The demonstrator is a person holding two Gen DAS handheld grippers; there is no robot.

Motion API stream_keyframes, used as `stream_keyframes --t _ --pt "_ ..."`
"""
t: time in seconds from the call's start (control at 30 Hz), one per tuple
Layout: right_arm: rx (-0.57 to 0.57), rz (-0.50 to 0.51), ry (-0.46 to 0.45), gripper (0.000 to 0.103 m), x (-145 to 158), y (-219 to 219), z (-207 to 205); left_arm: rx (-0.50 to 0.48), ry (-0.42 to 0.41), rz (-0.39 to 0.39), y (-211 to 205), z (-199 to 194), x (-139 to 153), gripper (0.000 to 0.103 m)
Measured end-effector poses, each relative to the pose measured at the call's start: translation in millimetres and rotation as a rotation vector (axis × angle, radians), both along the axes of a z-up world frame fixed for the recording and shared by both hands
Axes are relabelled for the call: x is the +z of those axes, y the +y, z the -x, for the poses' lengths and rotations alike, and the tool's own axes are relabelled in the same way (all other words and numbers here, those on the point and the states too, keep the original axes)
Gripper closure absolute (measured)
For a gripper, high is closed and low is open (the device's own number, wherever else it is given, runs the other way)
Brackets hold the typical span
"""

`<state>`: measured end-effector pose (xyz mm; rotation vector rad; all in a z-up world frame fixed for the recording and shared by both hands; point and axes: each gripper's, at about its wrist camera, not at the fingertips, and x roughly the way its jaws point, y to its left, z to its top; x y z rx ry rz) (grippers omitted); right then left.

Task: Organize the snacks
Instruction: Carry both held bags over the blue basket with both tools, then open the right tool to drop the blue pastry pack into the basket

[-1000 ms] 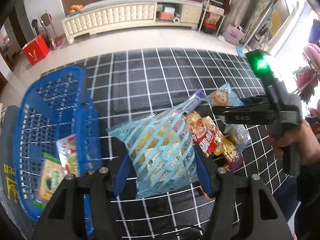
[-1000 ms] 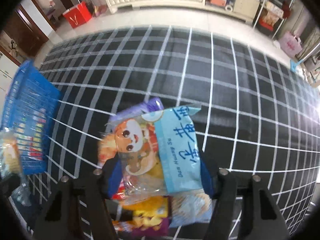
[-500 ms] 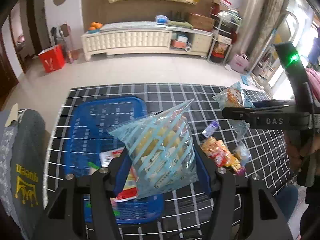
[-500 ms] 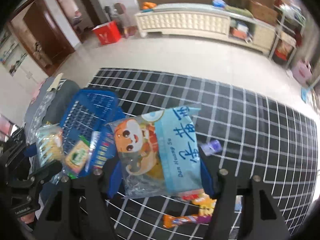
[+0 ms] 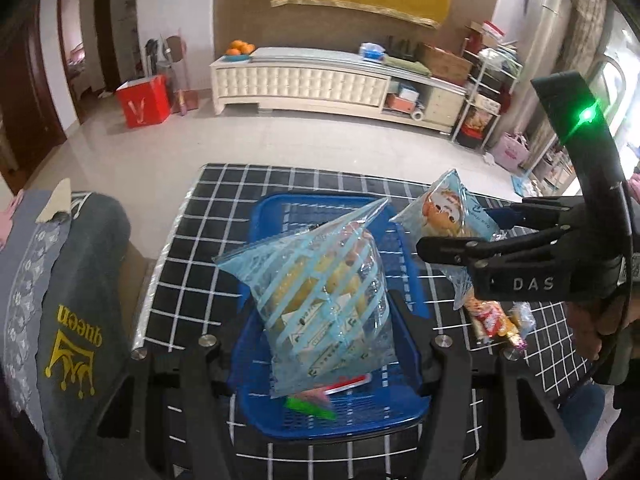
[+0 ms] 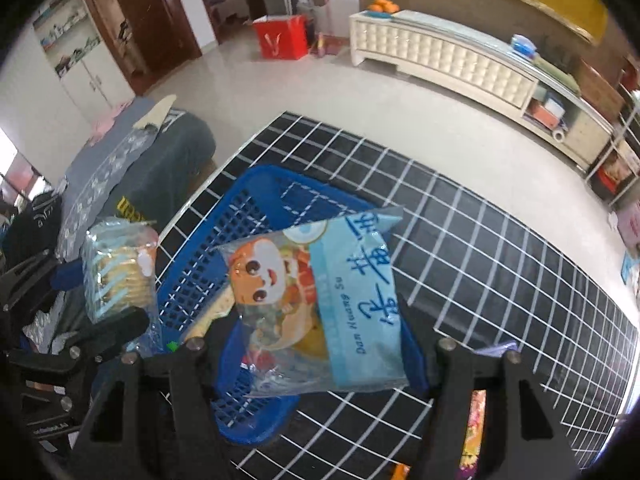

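Note:
My left gripper is shut on a clear bag with light blue stripes holding yellow biscuits, held above the blue plastic basket. That striped bag also shows at the left of the right wrist view. My right gripper is shut on a light blue cartoon snack packet, held over the blue basket. In the left wrist view this cartoon packet hangs just right of the basket's far corner. A few packets lie in the basket bottom.
The basket sits on a black table with a white grid. Several loose snacks lie on it to the right. A grey fabric-covered seat borders the table's left edge. A white cabinet stands across the tiled floor.
Both grippers have risen and swung left with their packets, from over the loose snacks to above the basket. The right gripper's packet has come close beside the left one.

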<state>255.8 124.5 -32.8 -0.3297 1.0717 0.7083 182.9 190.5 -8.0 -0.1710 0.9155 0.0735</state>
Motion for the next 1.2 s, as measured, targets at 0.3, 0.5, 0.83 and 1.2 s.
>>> stream_keyframes --t 0.3,0.5,0.83,1.2 --pt "0.038 0.152 0.047 0.032 -50.0 58.9 -8.2 0.049 0.021 0.031 39.8 2.5 -16.6 0.046" --pt "0.044 0.287 -0.009 0.032 -81.7 83.1 -18.9 0.048 0.044 0.036 46.3 -3.4 -32.7 0.046" --pt "0.077 0.465 -0.272 0.007 -90.9 97.4 -8.6 0.056 0.079 0.053 53.0 -9.3 -49.6 0.046" --pt "0.018 0.353 -0.23 0.007 -57.8 66.8 -5.5 0.053 0.088 0.034 41.5 -5.7 -42.2 0.046"
